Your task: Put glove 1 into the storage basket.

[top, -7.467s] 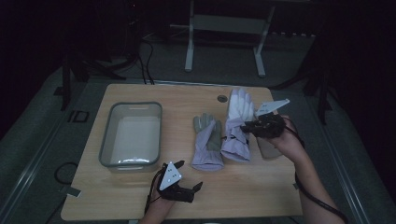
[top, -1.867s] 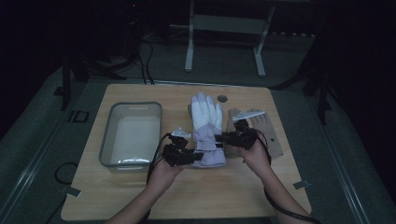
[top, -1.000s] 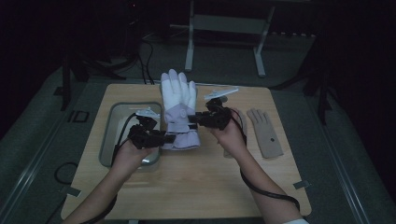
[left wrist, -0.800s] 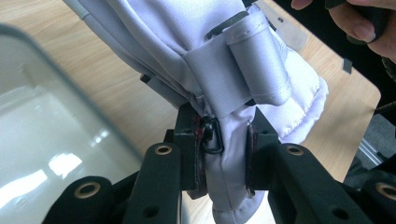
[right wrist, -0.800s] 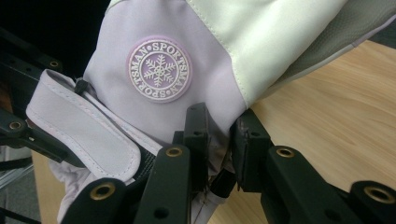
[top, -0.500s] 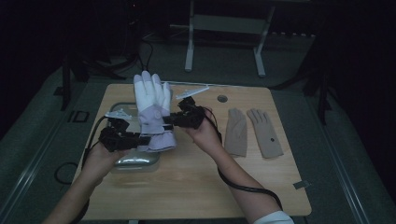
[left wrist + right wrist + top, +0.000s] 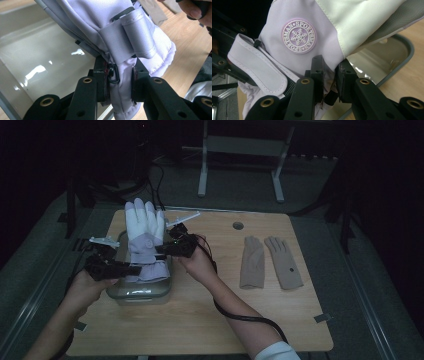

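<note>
A lilac and white ski glove (image 7: 144, 240) hangs upright over the clear tray (image 7: 142, 293) at the table's left, fingers pointing up. My left gripper (image 7: 131, 269) is shut on the glove's cuff (image 7: 122, 87) from the left side. My right gripper (image 7: 162, 249) is shut on the cuff's other edge (image 7: 329, 75), just under the round snowflake badge (image 7: 298, 36). In the left gripper view the wrist strap (image 7: 138, 37) shows above the jaws, with the tray's glossy floor (image 7: 40, 60) behind.
Two thin beige gloves (image 7: 251, 262) (image 7: 284, 262) lie flat side by side on the right half of the wooden table (image 7: 210, 320). A round hole (image 7: 238, 226) sits near the table's far edge. A cable (image 7: 240, 316) trails from the right gripper along the forearm.
Both grippers have carried the ski glove leftward, from the table's middle to above the tray. The beige gloves on the right have come into full view.
</note>
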`<state>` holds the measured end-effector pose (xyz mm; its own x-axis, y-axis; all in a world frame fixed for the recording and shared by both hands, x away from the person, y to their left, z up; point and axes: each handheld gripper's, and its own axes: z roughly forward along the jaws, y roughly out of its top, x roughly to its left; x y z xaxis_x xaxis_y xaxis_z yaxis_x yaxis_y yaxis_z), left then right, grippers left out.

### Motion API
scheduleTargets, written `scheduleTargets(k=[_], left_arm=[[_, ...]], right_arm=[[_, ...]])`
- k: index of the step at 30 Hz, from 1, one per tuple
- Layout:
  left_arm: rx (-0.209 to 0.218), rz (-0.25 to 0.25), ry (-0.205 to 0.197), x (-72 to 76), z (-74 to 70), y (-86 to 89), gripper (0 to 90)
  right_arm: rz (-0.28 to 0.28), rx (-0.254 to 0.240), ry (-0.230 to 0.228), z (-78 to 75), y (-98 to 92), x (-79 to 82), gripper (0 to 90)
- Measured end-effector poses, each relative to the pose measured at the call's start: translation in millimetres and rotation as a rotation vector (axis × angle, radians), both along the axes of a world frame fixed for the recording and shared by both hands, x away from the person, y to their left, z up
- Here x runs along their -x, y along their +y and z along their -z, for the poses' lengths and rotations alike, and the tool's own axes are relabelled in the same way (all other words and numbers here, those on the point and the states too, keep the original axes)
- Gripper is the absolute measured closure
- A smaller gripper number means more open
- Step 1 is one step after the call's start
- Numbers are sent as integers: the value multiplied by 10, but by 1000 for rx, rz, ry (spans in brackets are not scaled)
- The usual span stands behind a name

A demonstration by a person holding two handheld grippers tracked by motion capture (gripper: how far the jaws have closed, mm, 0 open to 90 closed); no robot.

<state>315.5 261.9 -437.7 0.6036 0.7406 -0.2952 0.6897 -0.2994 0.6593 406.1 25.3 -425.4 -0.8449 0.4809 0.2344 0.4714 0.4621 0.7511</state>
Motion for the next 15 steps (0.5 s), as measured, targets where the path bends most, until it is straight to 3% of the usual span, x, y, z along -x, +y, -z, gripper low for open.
scheduleTargets(k=[6,7,9,15], left_arm=[[-11,15,41,-80,257,83,720],[-12,14,55,-96,295,104,719],[-9,13,92,-112,380,156,719],[-5,16,137,-79,513,212,717]], right_arm=[[16,17,43,261,63,-30,778],[20,39,54,356,121,-45,778],[23,55,73,424,166,-45,779],[9,83,113,570,241,-18,779]])
